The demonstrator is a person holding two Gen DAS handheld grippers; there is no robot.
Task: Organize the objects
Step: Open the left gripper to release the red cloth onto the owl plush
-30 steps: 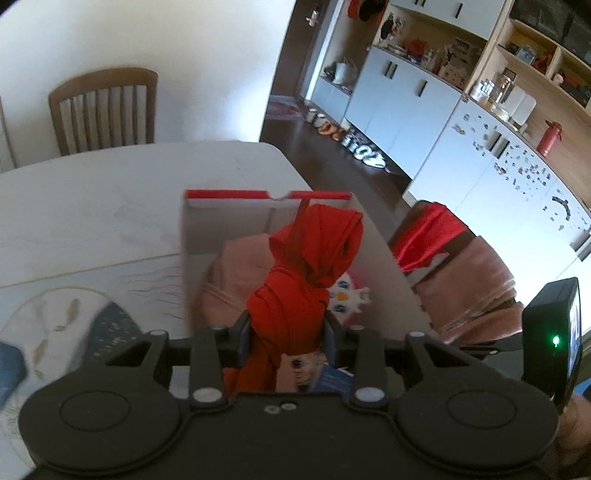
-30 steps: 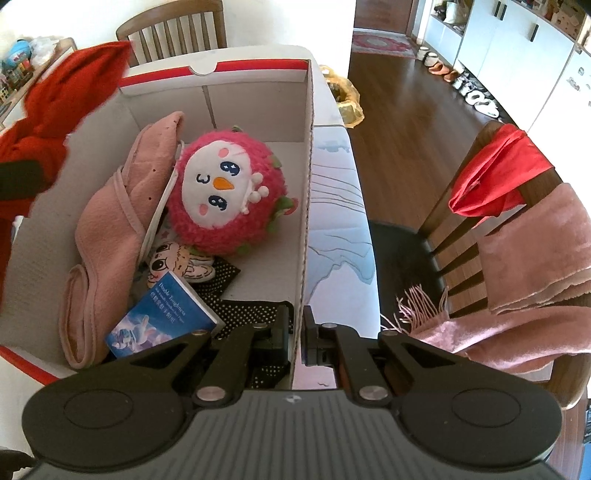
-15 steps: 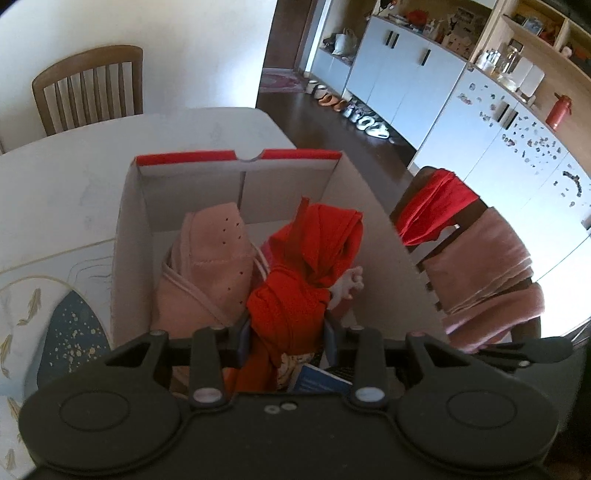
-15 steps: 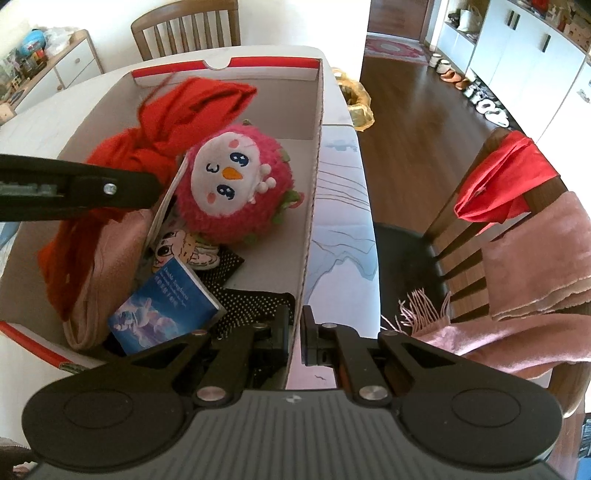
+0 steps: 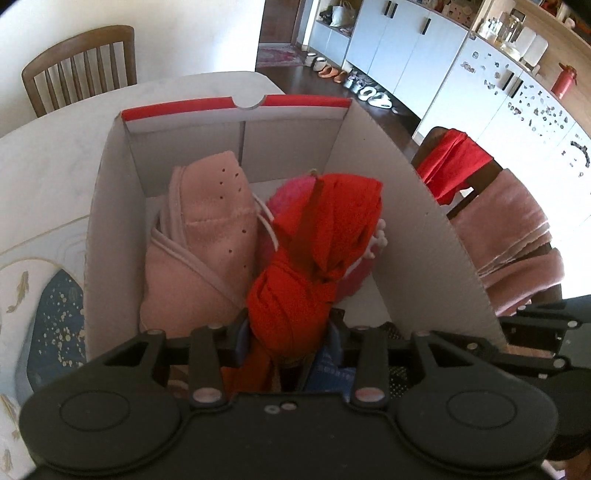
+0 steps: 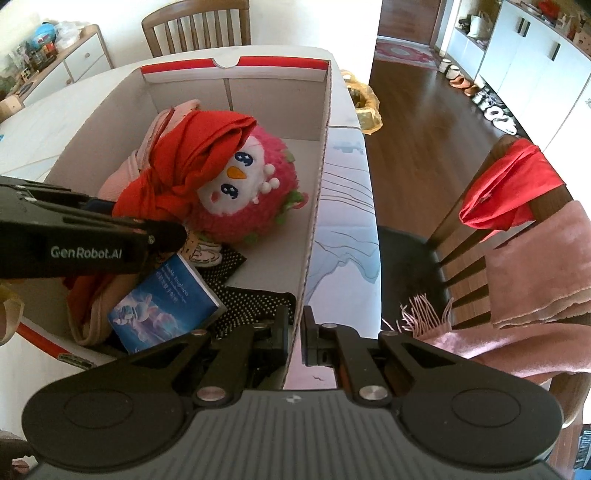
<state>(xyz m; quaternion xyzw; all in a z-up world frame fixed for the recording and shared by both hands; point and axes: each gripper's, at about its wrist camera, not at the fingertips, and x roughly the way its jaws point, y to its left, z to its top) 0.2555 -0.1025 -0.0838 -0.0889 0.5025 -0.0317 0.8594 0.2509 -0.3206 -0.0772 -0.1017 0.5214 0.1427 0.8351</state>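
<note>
Black plastic jaws of the right gripper [image 6: 294,341] are clamped together on the near end of the cardboard box's [image 6: 317,199] right wall, one finger inside the box and one outside it.

Inside the box, at its near end, a black white-dotted fabric [image 6: 251,299] lies on the floor. A blue book [image 6: 166,302] rests partly on it, tilted, just left of the gripped wall.

The left gripper [image 5: 288,332] reaches in over the box's near left side. The knotted red cloth [image 5: 295,295] sits between its fingers, which stand at either side of the bundle. These jaws are opening; whether the pads are pressing the cloth cannot be told.

The red cloth's free end [image 6: 207,144] lies draped over the top of the pink plush toy [image 6: 251,192], which sits mid-box against the right wall with its white face and orange beak turned up. A pink garment [image 5: 207,243] with small perforations lies along the box's left wall, touching the red cloth.

The box's far rim is red-edged with a notch at its middle. The box stands on a white table [image 5: 44,166].

Right of the box, a wooden chair [image 6: 461,236] carries a second red cloth [image 6: 513,188] and pink fringed scarves [image 6: 535,280] over its back. Beyond the box's far end stands another wooden chair [image 6: 195,26].
</note>
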